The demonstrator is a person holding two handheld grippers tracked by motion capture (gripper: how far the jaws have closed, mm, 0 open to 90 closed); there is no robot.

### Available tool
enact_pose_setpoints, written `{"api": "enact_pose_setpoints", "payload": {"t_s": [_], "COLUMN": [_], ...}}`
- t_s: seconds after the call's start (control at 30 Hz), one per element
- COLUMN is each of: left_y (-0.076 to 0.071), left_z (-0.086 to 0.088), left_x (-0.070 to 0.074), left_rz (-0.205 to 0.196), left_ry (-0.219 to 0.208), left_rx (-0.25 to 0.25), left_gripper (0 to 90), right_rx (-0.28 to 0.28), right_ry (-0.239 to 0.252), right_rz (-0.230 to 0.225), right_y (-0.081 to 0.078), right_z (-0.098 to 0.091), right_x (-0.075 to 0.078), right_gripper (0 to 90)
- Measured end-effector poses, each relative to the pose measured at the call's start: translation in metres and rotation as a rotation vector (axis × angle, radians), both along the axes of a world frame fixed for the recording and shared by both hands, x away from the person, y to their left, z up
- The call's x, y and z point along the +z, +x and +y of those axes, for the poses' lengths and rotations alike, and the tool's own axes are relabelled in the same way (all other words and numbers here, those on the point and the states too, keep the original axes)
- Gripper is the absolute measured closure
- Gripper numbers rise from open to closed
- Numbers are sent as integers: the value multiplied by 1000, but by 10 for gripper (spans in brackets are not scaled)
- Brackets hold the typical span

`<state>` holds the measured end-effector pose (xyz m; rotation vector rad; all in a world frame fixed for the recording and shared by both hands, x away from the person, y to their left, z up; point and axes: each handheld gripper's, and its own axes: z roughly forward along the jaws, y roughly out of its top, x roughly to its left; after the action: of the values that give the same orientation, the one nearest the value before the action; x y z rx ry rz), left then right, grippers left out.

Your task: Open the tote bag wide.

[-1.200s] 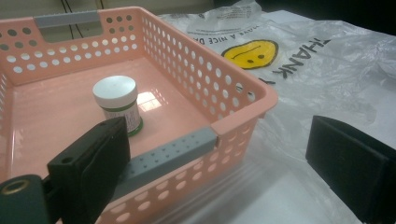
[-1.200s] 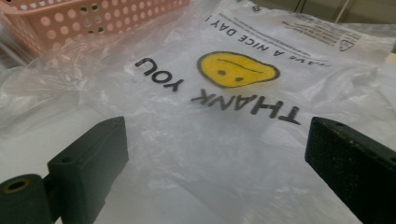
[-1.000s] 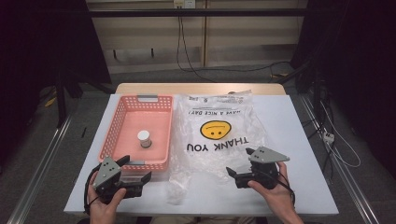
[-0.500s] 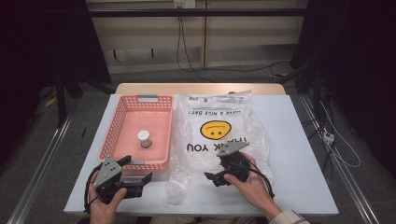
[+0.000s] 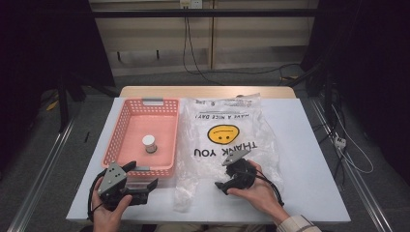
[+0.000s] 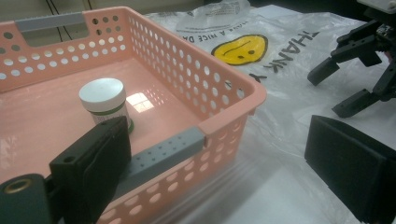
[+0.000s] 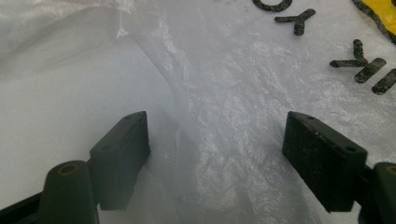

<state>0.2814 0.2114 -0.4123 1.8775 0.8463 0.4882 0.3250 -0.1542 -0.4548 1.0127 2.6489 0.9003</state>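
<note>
A clear plastic bag (image 5: 227, 121) printed with a yellow smiley and "THANK YOU" lies flat on the white table, right of a pink perforated basket (image 5: 126, 126). Inside the basket stands a small white-capped jar (image 5: 149, 143). My right gripper (image 5: 223, 180) is low over the bag's near part, pointing left. In the right gripper view its jaws (image 7: 217, 144) straddle a crumpled fold of the bag (image 7: 233, 70). They have just been closing and still stand apart, not pinching the film. My left gripper (image 5: 142, 175) rests open at the basket's near right corner (image 6: 224, 84), with the jar (image 6: 103, 95) beyond its left jaw.
The table's (image 5: 314, 159) near edge is just below both hands. The bag's crumpled near end (image 5: 186, 193) lies between the two grippers. Cables run across the floor behind the table. In the left gripper view the right gripper (image 6: 341, 84) stands on the bag (image 6: 289, 51).
The right hand has moved left and down, from the table's right side onto the bag's near part, and its jaws have narrowed. The left hand and gripper have stayed put.
</note>
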Motion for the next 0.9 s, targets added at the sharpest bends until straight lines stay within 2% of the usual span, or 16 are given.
{"api": "enact_pose_setpoints", "payload": {"t_s": [0.17, 0.2, 0.33, 0.67, 0.73, 0.8, 0.9], "left_y": [0, 0, 1, 1, 1, 1, 1], "left_z": [0, 0, 0, 1, 1, 1, 1], "left_x": [0, 0, 0, 0, 0, 0, 0], "left_rz": [1, 2, 7, 7, 7, 7, 7], "left_ry": [-1, -2, -14, -7, -6, -4, -4], "left_rx": [1, 1, 6, 4, 4, 3, 3], "left_gripper": [69, 69, 69, 68, 68, 67, 67], "right_rx": [4, 1, -1, -35, -53, -57, -42], "right_ry": [0, 3, 8, 31, 29, 7, 0], "right_rz": [11, 16, 20, 67, 60, 44, 41], "right_y": [3, 5, 6, 16, 16, 16, 16], "right_z": [-3, -5, -7, -17, -18, -17, -16], "right_x": [1, 2, 2, 5, 5, 5, 6], "right_gripper": [331, 372, 417, 672, 747, 804, 829]}}
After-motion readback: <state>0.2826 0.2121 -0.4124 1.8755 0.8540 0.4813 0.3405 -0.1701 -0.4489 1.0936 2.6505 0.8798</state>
